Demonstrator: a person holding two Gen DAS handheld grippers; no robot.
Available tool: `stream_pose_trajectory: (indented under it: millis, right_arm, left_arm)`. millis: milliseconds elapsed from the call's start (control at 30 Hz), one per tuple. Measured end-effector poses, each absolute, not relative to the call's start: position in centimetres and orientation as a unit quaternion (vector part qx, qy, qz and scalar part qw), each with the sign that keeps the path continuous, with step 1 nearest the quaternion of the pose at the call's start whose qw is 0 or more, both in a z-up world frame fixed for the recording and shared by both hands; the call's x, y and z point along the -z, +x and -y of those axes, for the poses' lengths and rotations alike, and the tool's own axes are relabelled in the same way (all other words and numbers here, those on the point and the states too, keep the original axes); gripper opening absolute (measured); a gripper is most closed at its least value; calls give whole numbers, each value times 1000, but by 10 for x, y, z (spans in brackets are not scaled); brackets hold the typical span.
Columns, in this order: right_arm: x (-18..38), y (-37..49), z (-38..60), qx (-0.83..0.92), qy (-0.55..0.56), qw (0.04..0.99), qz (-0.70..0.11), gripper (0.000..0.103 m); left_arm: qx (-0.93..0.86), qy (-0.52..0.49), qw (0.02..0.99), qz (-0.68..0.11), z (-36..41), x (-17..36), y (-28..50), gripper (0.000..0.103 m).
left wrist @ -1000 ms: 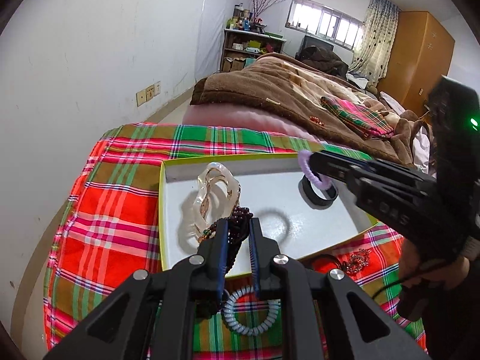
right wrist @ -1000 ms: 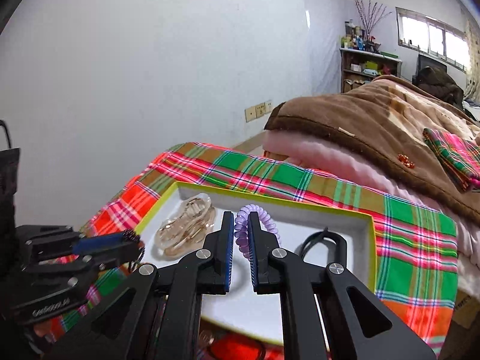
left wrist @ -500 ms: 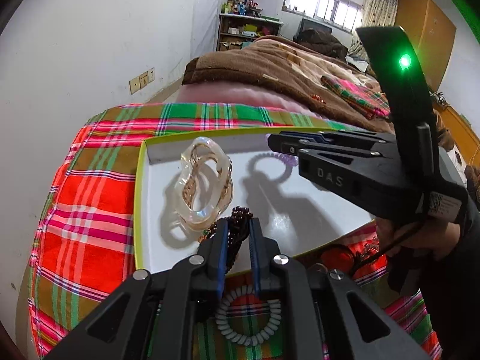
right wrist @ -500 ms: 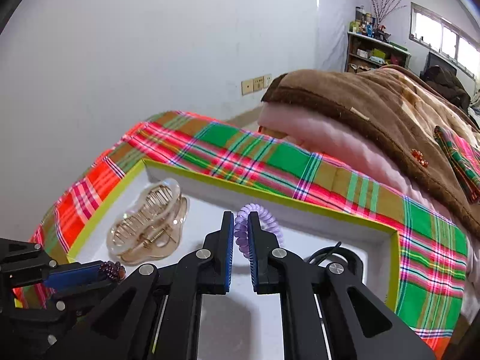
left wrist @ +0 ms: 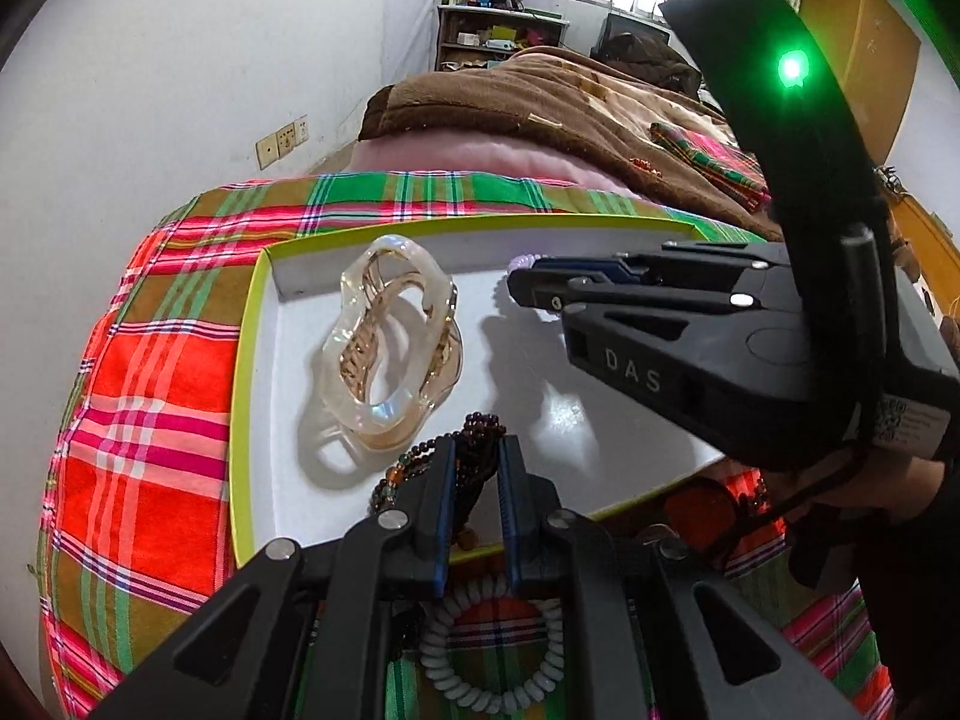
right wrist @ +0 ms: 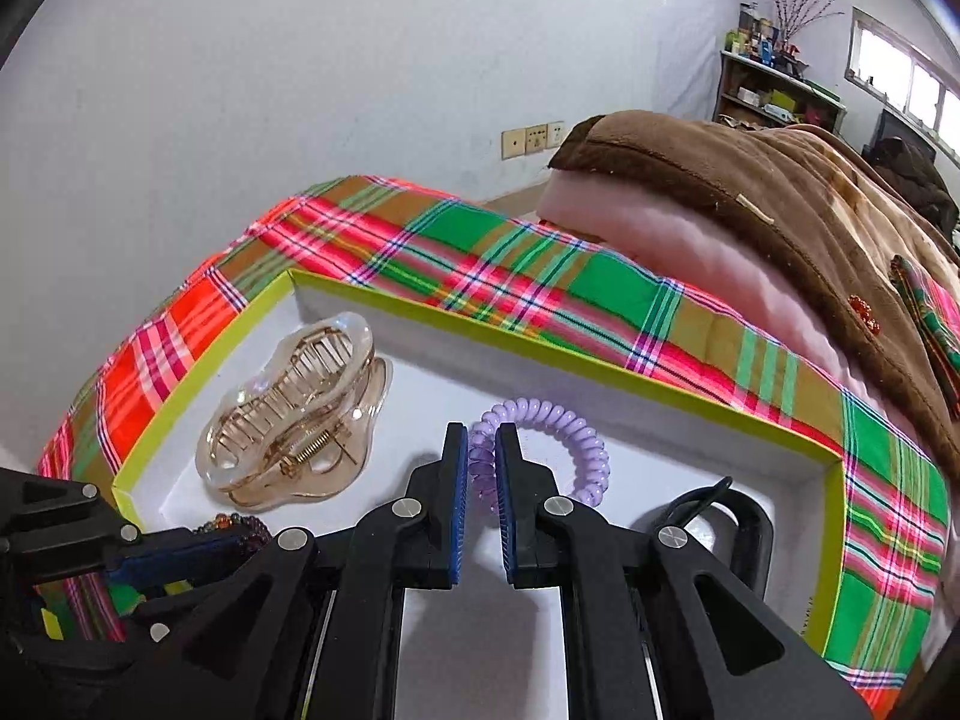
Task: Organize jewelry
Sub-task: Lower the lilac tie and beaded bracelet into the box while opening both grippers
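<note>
Since a second ago both grippers come lower over the tray [right wrist: 576, 360]. My left gripper [left wrist: 474, 468] clamps the bead bracelet [left wrist: 474, 450] above the near rim; my right gripper [right wrist: 482, 456] clamps the purple coil [right wrist: 558, 426] beside the clip [right wrist: 294, 420].

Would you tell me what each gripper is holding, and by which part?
The left gripper pinches the dark beaded bracelet by its bunched strands; the right gripper clamps the purple coil hair tie by its near-left loop.
</note>
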State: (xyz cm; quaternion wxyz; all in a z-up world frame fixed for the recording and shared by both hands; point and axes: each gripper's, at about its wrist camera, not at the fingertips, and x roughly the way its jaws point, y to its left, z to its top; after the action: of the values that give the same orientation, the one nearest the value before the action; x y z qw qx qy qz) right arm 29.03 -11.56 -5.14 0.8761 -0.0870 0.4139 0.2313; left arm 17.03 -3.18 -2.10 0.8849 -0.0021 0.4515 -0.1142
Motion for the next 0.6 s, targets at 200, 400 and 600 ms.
stream_pose_trajectory:
  millis: [200, 400, 600]
  right_arm:
    - [55, 291, 115, -236, -88, 871, -422, 10]
    - [56, 292, 115, -238, -86, 868, -426, 10]
    - [57, 293, 115, -236, -82, 868, -430, 11]
  left_arm:
    - [114, -8, 884, -453, 31, 22, 172, 15]
    - [115, -14, 883, -455, 29, 23, 172, 15]
    - [114, -20, 882, -456, 27, 24, 174, 18]
